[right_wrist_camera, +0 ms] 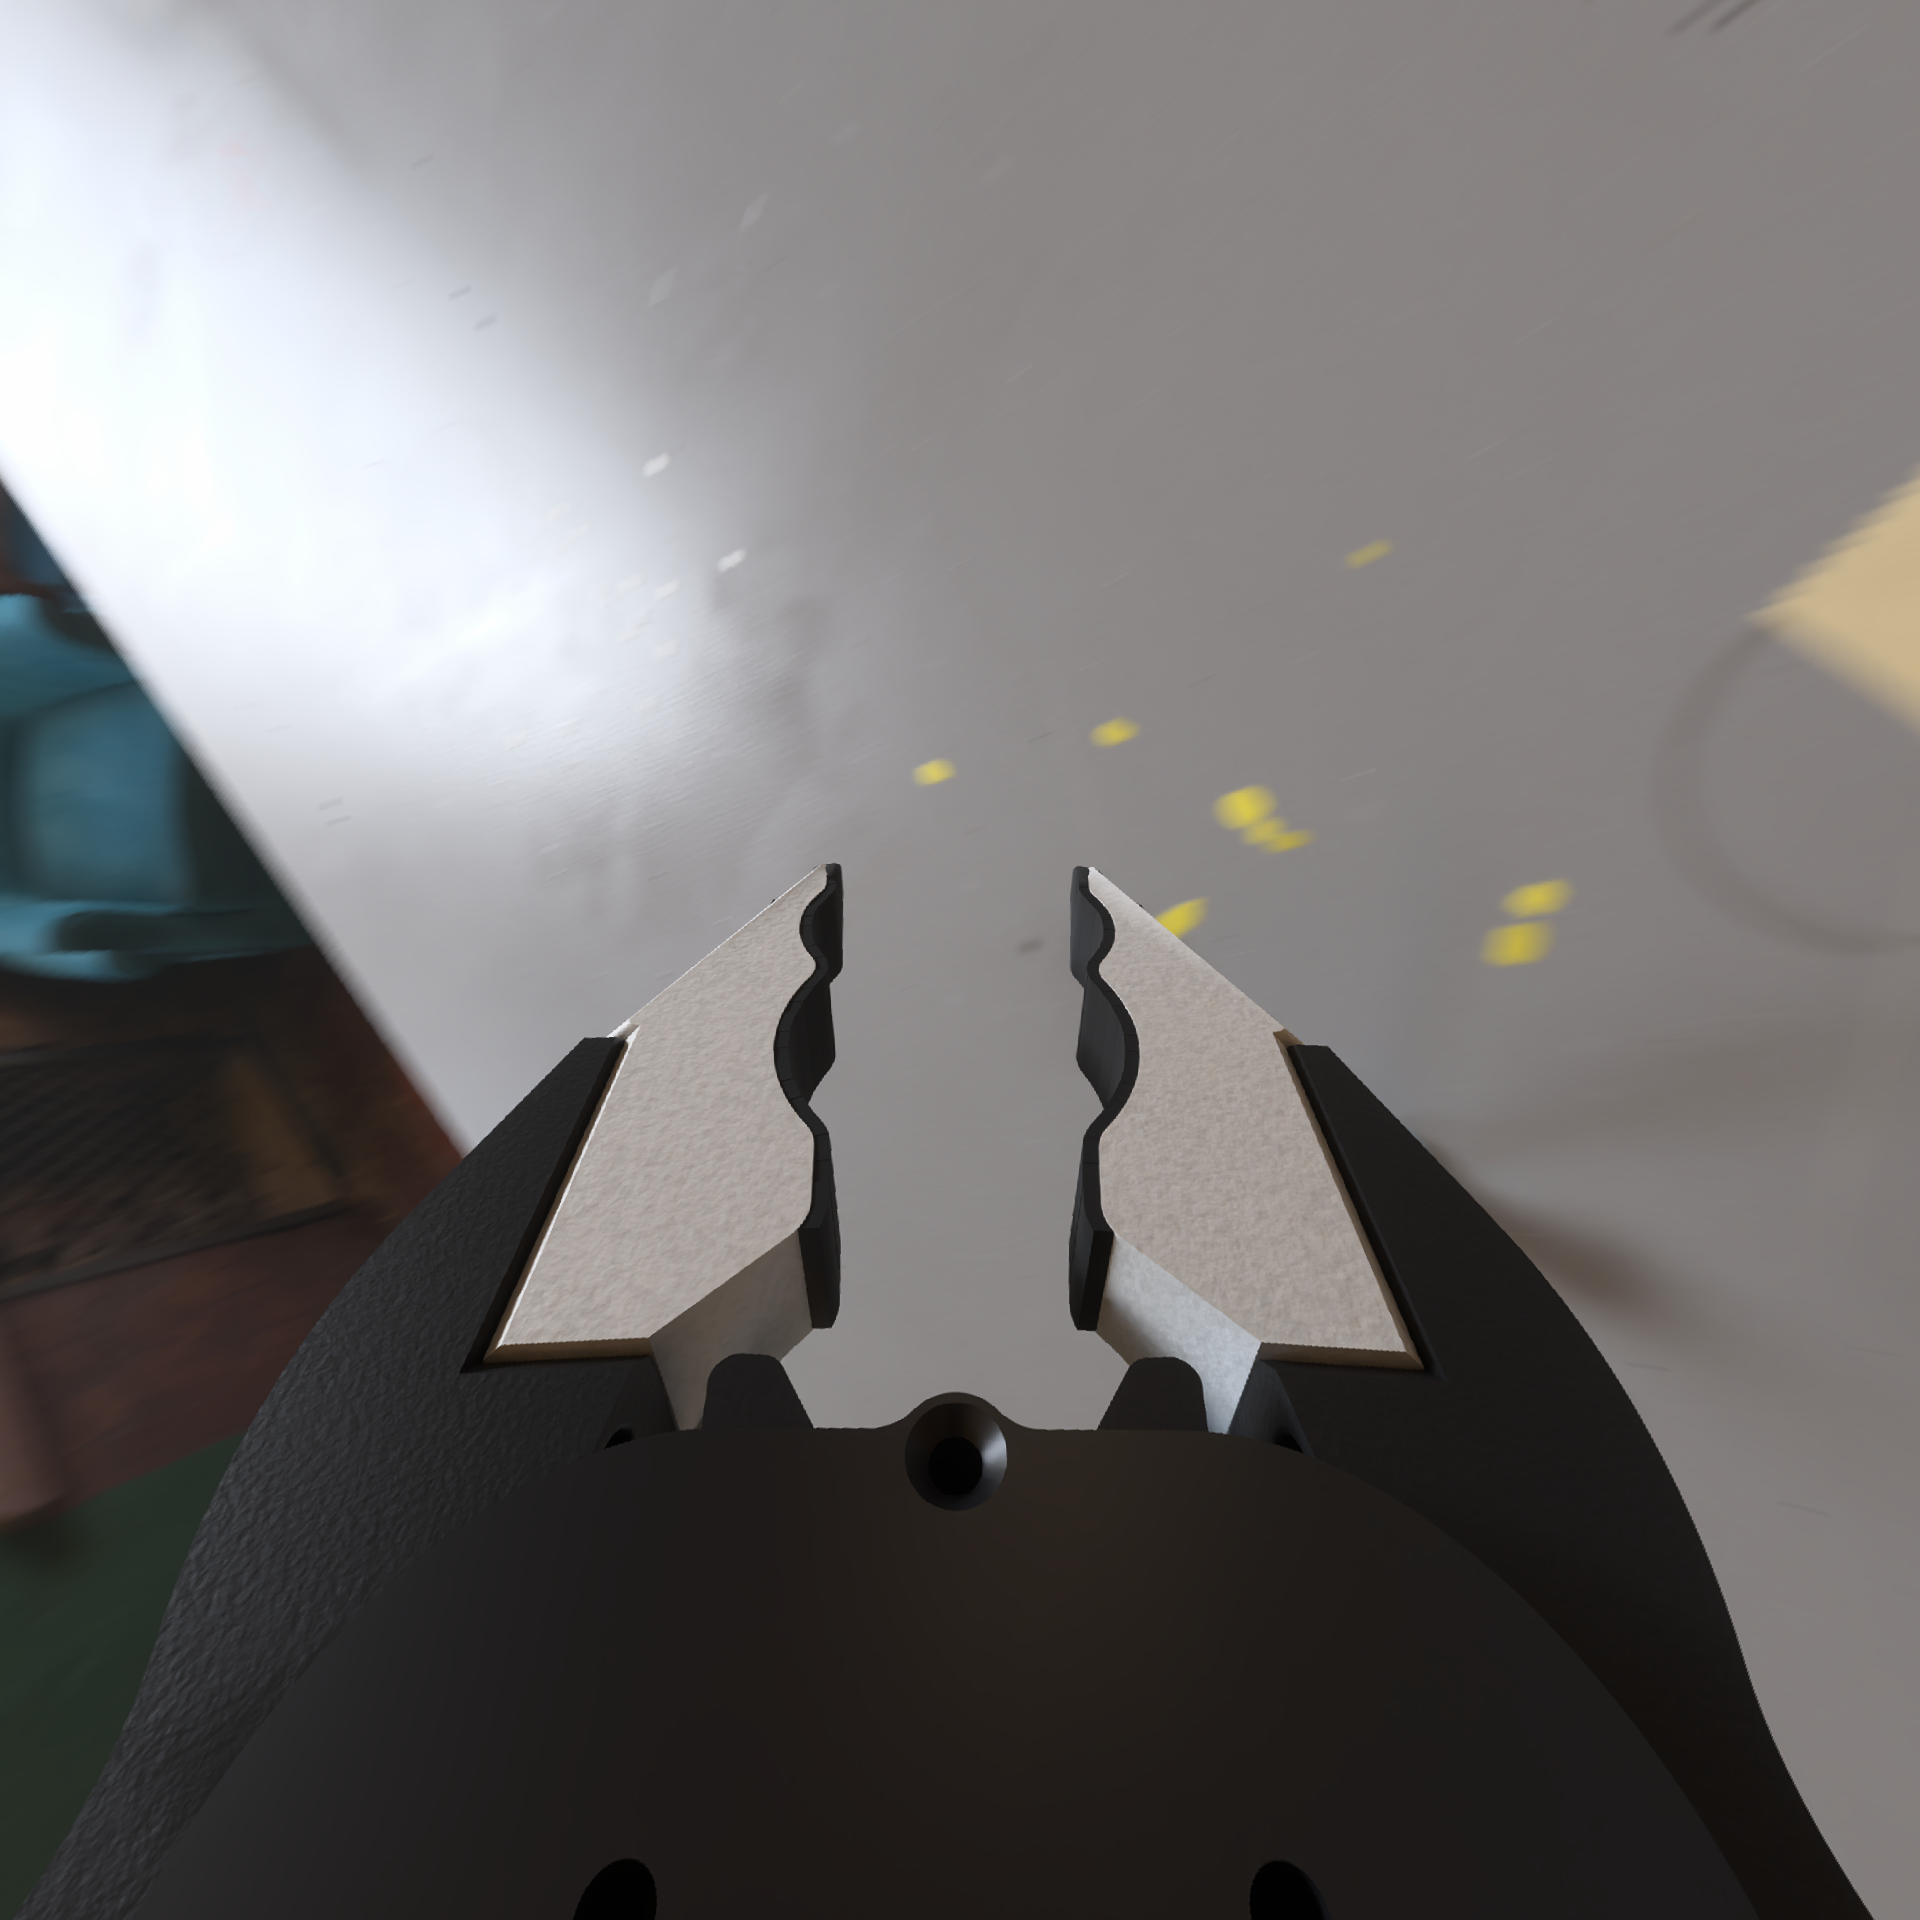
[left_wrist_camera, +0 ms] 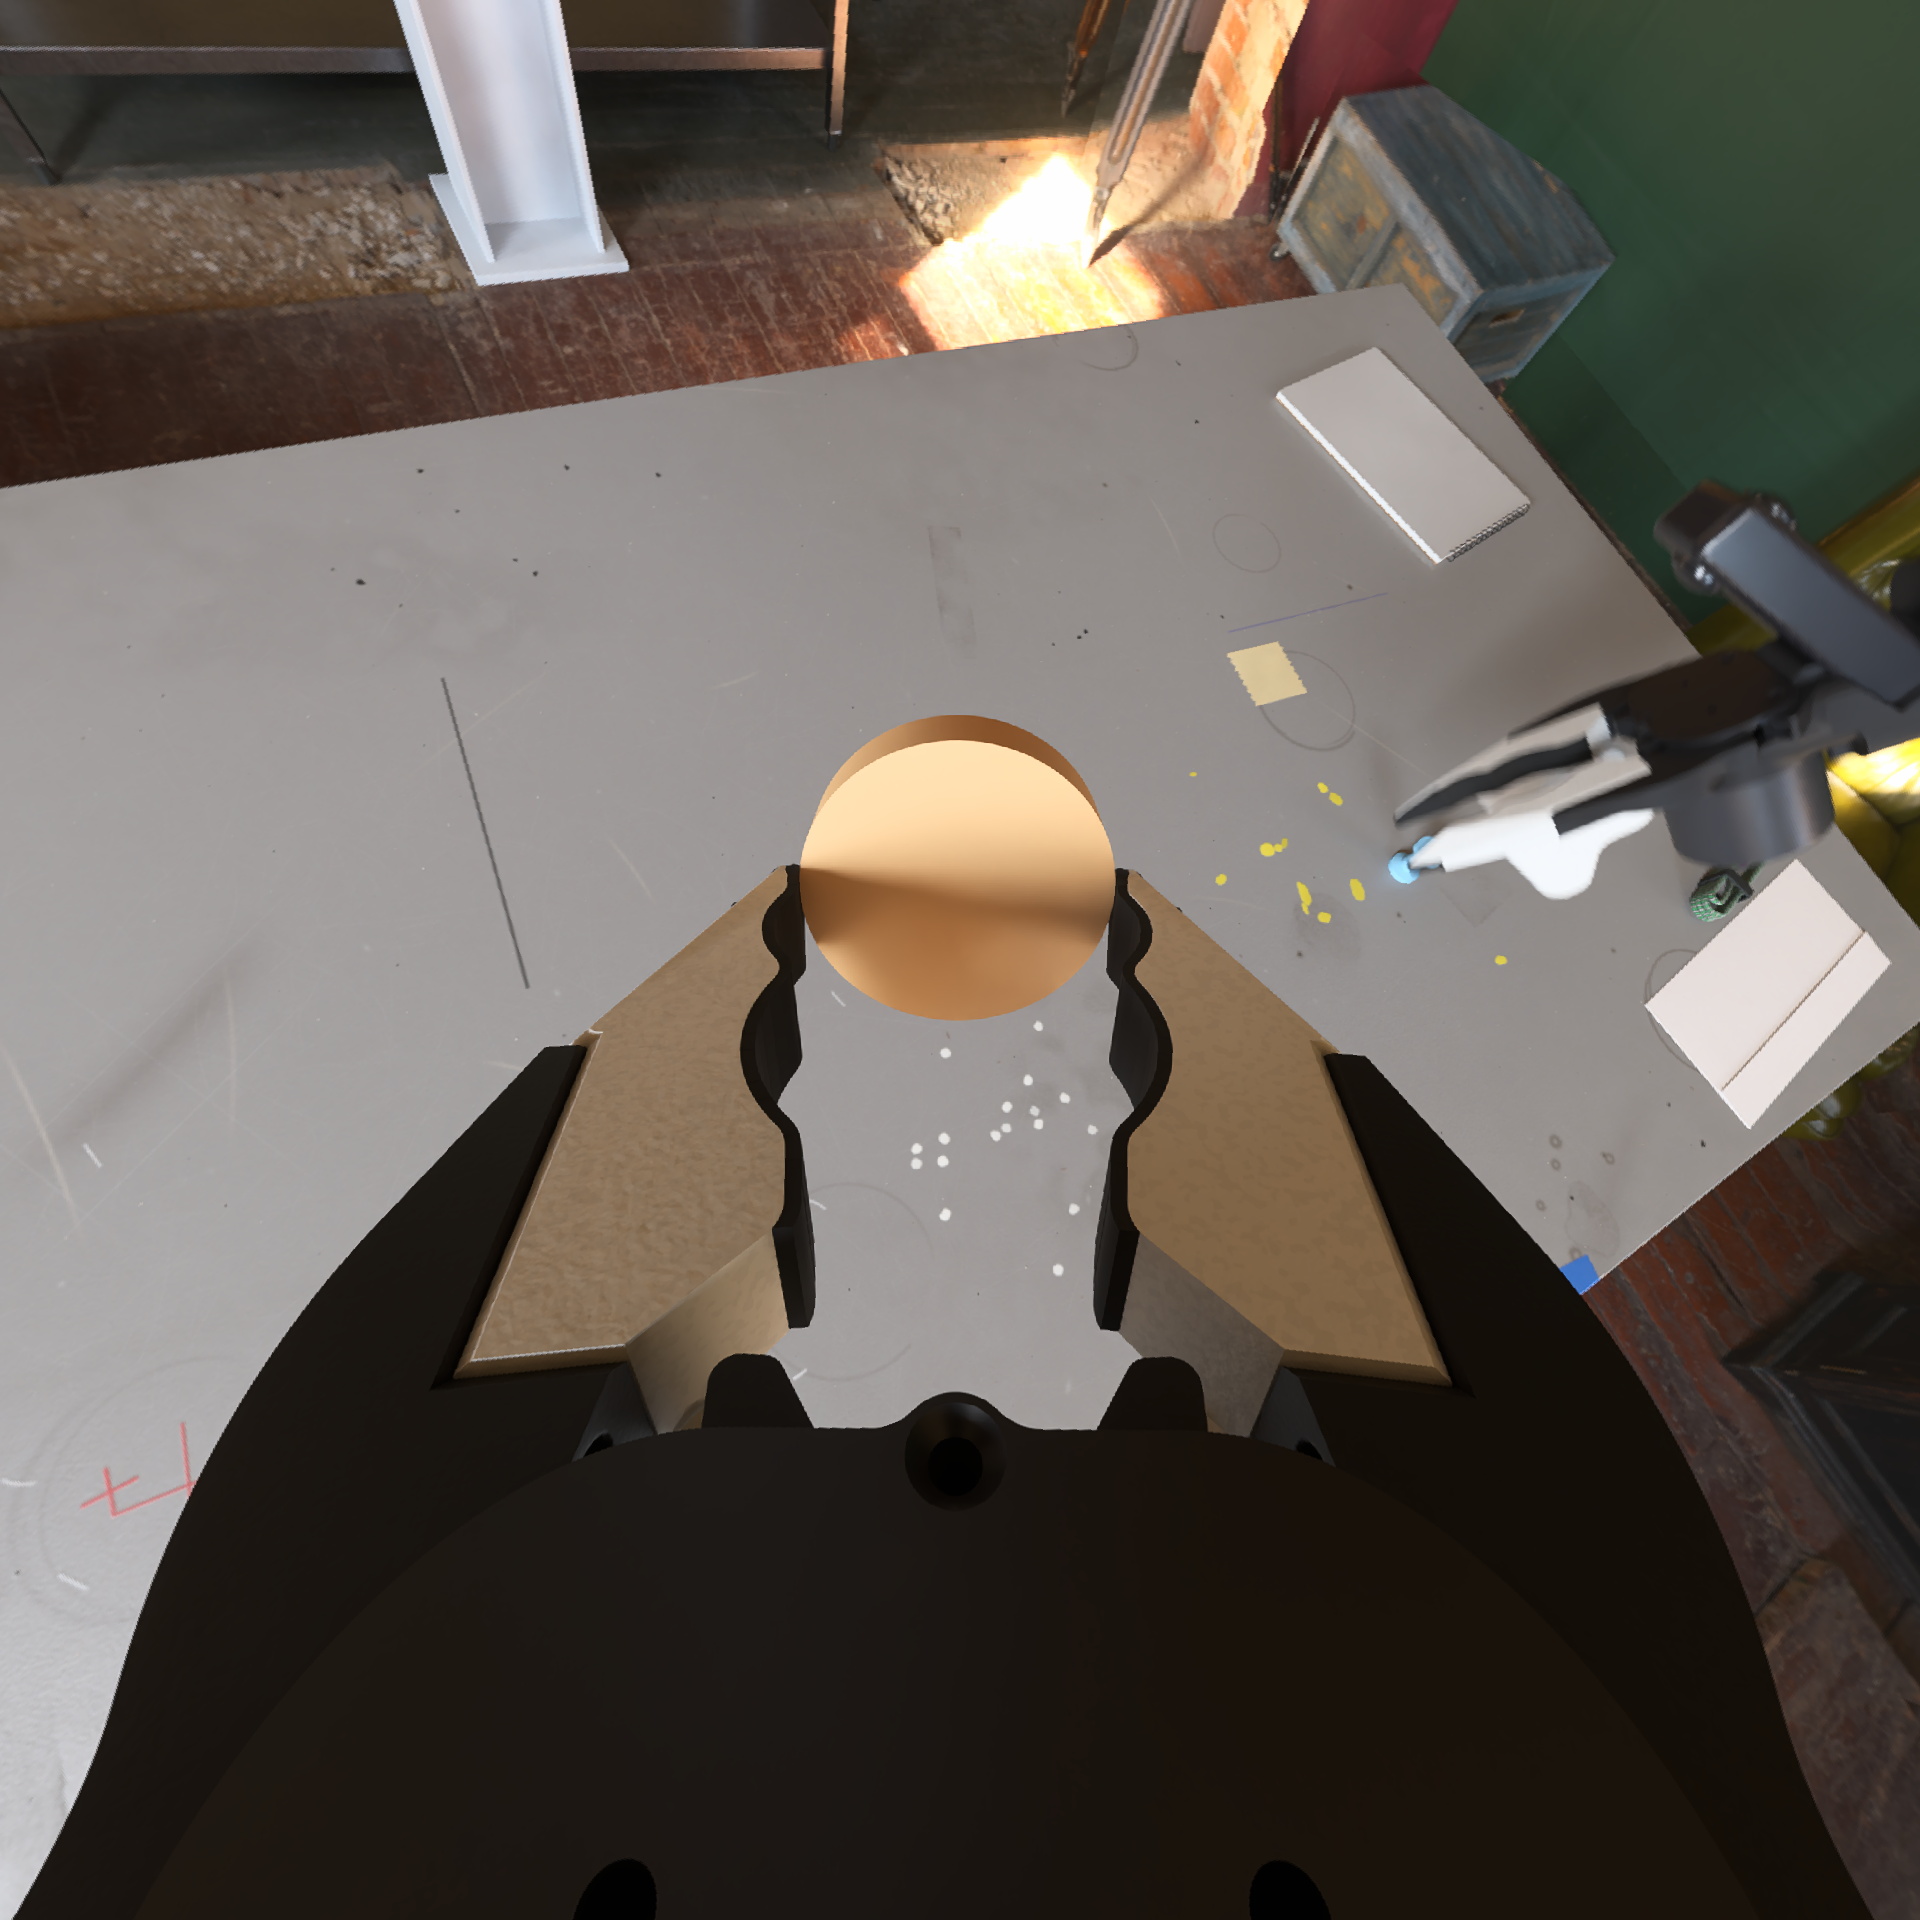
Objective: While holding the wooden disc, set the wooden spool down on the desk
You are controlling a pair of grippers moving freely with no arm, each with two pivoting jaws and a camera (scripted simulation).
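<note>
Desk: grey top (left_wrist_camera: 312, 727), scuffed and speckled with white and yellow paint flecks, over a dark red plank floor.
Left gripper: the left gripper (left_wrist_camera: 956, 883), with tan fingers and black pads, is clamped on the wooden disc (left_wrist_camera: 956, 873) at its tips; the disc is held clear above the desk, flat face toward the camera, its lower half in shadow.
Right gripper, own view: the right gripper (right_wrist_camera: 956, 883) has pale fingers standing apart with nothing between them, low over the desk (right_wrist_camera: 935, 312); everything beyond the fingertips is blurred.
Right gripper, seen from the left: the same gripper (left_wrist_camera: 1413, 842) reaches in from the desk's right edge, its rear cut off by the frame.
Wooden spool: I cannot pick it out with certainty; a small blue-lit knob (left_wrist_camera: 1405, 867) sits at the right gripper's tip, and a small green object (left_wrist_camera: 1720, 896) lies half hidden under its body.
Right side: a white slab (left_wrist_camera: 1766, 987) near the edge, a tan paper square (left_wrist_camera: 1265, 672) further in.
Far corner: a closed pale notebook (left_wrist_camera: 1403, 452).
Beyond the desk: a white post (left_wrist_camera: 509, 135), a sunlit patch of floor, a worn blue crate (left_wrist_camera: 1444, 208) against a green wall.
</note>
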